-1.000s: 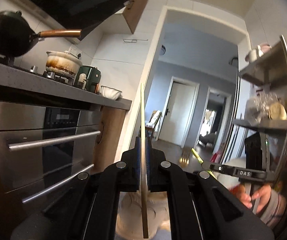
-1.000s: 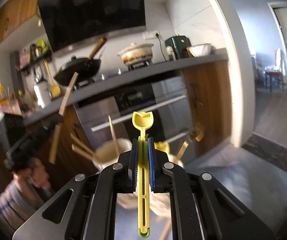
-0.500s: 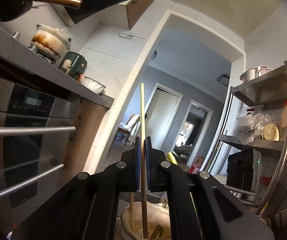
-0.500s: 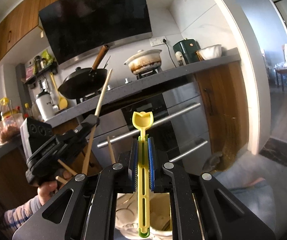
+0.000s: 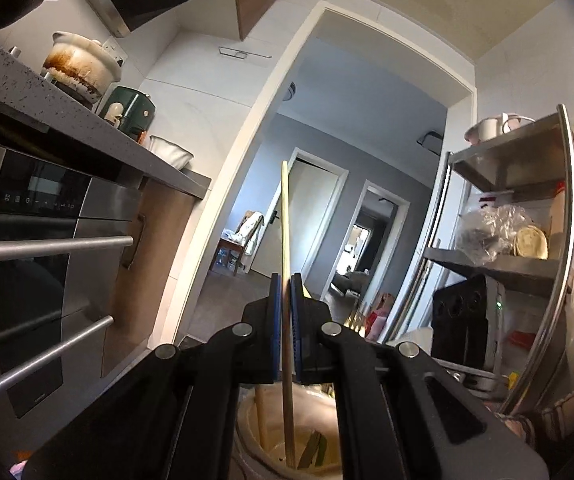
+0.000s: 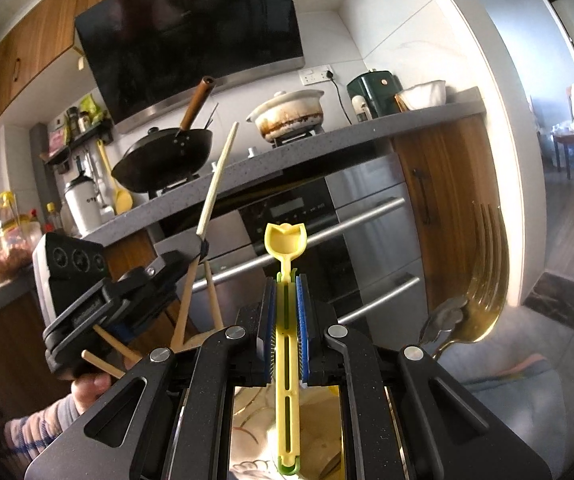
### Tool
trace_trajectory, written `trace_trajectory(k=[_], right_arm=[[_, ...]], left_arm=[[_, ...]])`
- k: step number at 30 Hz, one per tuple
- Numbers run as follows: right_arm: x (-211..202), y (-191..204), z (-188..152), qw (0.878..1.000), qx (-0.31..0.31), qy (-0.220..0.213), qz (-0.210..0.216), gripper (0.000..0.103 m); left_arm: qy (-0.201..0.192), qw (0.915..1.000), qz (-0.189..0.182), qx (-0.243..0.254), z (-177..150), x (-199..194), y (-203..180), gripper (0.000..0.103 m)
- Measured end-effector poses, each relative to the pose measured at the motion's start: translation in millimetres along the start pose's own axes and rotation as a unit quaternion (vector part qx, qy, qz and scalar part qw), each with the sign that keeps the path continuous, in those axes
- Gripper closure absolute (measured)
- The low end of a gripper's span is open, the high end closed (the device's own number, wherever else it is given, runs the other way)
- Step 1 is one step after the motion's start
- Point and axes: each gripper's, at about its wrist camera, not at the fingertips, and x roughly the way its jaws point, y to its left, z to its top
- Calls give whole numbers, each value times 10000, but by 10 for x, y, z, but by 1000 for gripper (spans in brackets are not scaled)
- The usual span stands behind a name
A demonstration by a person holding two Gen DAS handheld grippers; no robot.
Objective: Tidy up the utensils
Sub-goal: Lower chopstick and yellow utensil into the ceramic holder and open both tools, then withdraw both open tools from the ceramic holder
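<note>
Both grippers clamp utensils upright: left gripper (image 5: pixel 286 312) w/ chopstick (image 5: pixel 286 220) into holder (image 5: pixel 255 428); right gripper (image 6: pixel 286 320) w/ yellow tool (image 6: pixel 286 264), tip up.

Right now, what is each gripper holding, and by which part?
The left gripper clamps a wooden chopstick near mid-length, lower end in the utensil holder. The right gripper clamps a yellow plastic utensil along its slotted handle, below the head.

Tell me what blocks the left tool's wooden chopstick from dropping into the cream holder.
Nothing visible blocks it. The long wooden chopstick, clamped in the left tool, already reaches down inside the cream ceramic utensil holder. A wooden stick and a green utensil stand on either side of it, with open space between.
</note>
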Motion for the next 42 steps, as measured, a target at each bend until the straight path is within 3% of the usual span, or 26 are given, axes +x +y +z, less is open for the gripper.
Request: trace_trajectory(k=[12,30,37,40,42], right_arm=[[27,97,-161,9949,-786,-380,-506,93],[-308,6,-387,9929,-831,122,-842,93],[-246,45,-469,9897,-858,721,-893,92],[-307,66,-443,9907,-774,699,-870,79],[-386,99,-415,9910,-760,660,-880,77]], left_arm=[[56,9998,157,126,50,-230,3,99],[383,9955,584,646,186,-355,-260,99],[372,9934,845,684,270,-500,-345,99],[422,9914,1010,722,294,-522,-374,99],[497,9894,1136,751,301,-541,-398,99]])
